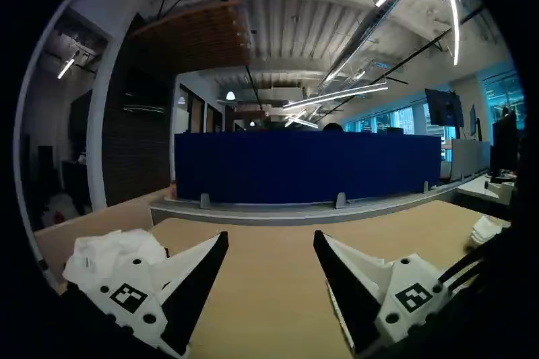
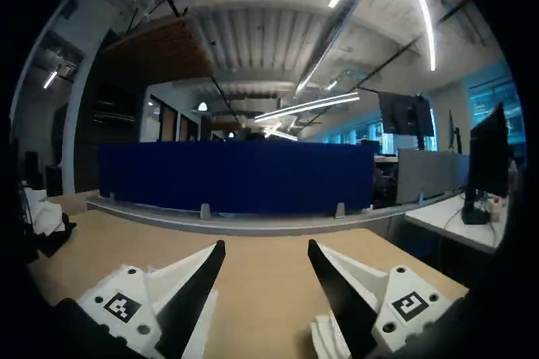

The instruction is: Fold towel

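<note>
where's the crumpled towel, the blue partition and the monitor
crumpled white towel (image 1: 111,249), left gripper view, its bunched middle
blue partition (image 1: 303,165), left gripper view, centre of its front face
monitor (image 2: 488,155), right gripper view, its dark panel

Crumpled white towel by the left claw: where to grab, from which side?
Probably a raised fold on top of the towel, coming in from the side nearest the open left claw. It lies bunched on the table, no flat corner or edge showing, so a ridge is the easiest pinch.
</note>
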